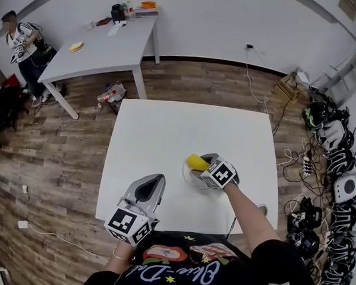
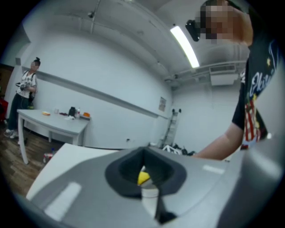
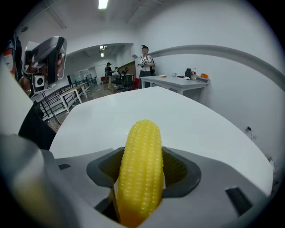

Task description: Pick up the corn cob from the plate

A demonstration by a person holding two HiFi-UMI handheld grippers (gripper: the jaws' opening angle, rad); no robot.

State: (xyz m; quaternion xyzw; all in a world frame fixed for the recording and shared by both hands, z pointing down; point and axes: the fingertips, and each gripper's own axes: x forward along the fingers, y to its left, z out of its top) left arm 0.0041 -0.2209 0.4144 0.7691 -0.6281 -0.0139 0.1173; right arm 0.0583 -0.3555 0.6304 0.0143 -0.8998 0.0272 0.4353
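The yellow corn cob [image 1: 195, 162] lies on a small white plate [image 1: 186, 174] at the right of the white table [image 1: 167, 126]. My right gripper [image 1: 205, 163] points down over it with a jaw on each side. In the right gripper view the corn cob [image 3: 141, 169] fills the gap and both pads meet its sides, so the gripper is shut on it. It still rests on the plate. My left gripper [image 1: 158, 178] hovers over the table's near edge, shut and empty. Through its notch the left gripper view shows a sliver of the corn cob [image 2: 143, 178].
A second white table [image 1: 105, 46] with small items stands at the back left, with a person [image 1: 22, 47] beside it. Headsets and cables [image 1: 337, 177] line the floor along the right wall. Wood floor surrounds the table.
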